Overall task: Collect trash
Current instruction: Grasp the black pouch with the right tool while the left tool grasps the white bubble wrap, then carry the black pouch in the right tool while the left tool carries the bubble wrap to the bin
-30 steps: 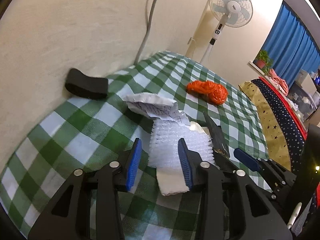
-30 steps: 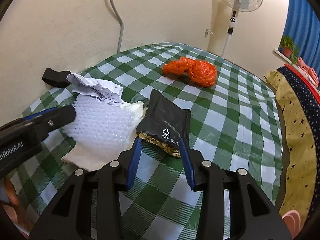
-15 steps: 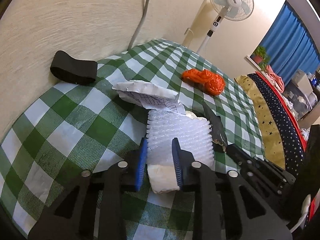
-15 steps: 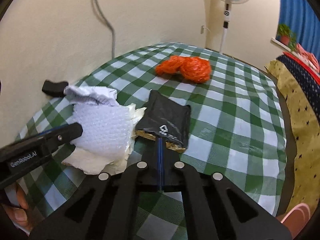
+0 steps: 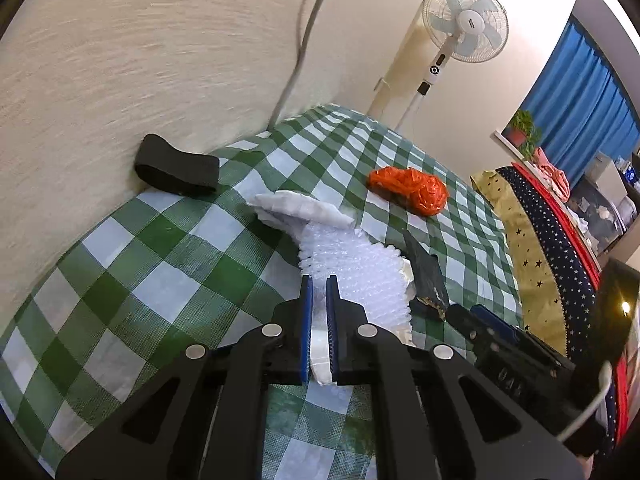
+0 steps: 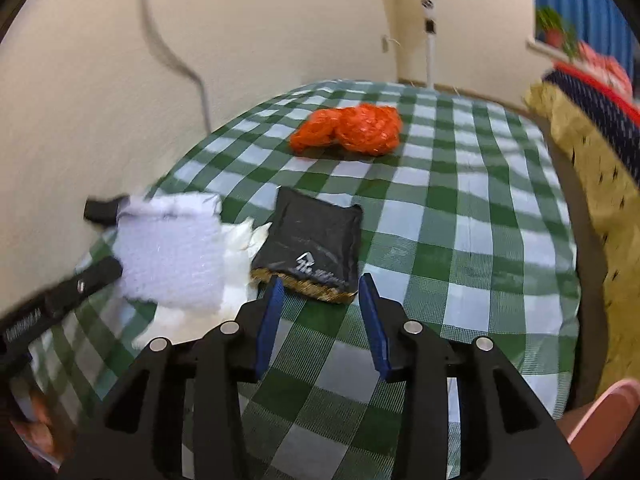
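Green-and-white checked cloth (image 5: 168, 264) covers the table against a cream wall. On it the left gripper (image 5: 319, 284) has its blue pads closing, nearly together, nipping the near edge of a bubble-wrap sheet (image 5: 360, 268) that lies over white tissue (image 5: 320, 360). Just beyond the sheet sits crumpled white paper (image 5: 296, 210), farther off an orange plastic bag (image 5: 412, 190), and off to the left by the wall a black strap (image 5: 176, 166). The right gripper (image 6: 322, 288) is opening, pads apart at either side of a black foil packet's (image 6: 312, 244) gold-edged near end, not pressing it. A standing fan (image 5: 464, 24) rises behind the table
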Action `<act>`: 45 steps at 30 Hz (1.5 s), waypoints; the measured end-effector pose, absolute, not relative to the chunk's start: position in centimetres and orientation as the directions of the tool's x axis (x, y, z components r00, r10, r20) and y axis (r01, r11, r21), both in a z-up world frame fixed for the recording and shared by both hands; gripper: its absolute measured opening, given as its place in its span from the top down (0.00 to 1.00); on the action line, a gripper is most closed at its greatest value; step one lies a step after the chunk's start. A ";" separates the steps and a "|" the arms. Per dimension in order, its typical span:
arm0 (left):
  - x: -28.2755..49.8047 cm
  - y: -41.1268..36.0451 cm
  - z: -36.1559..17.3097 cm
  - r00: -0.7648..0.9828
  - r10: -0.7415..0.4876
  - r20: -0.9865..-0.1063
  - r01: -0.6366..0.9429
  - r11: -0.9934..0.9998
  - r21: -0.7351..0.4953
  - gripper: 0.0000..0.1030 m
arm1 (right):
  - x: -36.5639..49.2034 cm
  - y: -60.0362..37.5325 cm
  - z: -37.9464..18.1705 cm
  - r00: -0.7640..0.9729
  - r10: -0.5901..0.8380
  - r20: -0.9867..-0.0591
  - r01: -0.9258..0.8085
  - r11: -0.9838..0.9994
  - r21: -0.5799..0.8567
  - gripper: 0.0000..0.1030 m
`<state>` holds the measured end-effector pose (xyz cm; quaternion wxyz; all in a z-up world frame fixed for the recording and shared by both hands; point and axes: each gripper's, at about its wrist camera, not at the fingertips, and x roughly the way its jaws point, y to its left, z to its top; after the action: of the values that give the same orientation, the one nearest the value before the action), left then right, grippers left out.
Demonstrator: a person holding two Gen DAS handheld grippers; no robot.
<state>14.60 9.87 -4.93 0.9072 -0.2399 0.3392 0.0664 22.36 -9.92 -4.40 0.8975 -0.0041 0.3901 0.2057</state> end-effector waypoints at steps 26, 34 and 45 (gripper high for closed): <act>14.6 9.6 -5.1 0.753 -0.053 -0.656 -0.284 0.874 -0.396 0.94 | 26.1 -9.7 -5.6 0.498 0.390 -0.774 -0.281 0.918 0.281 0.49; 13.9 8.5 -4.0 0.774 -0.068 -0.630 -0.229 0.897 -0.379 0.94 | 23.1 -13.0 -2.4 0.570 0.362 -0.738 -0.254 0.931 0.261 0.49; 12.0 6.1 -1.6 0.804 -0.094 -0.587 -0.139 0.930 -0.341 0.94 | 16.9 -16.4 2.9 0.657 0.324 -0.680 -0.251 0.945 0.208 0.49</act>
<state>11.98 6.06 -1.64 0.9312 -0.1870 0.3126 0.0121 16.91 -16.42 2.88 0.9090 0.0479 0.3827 0.1583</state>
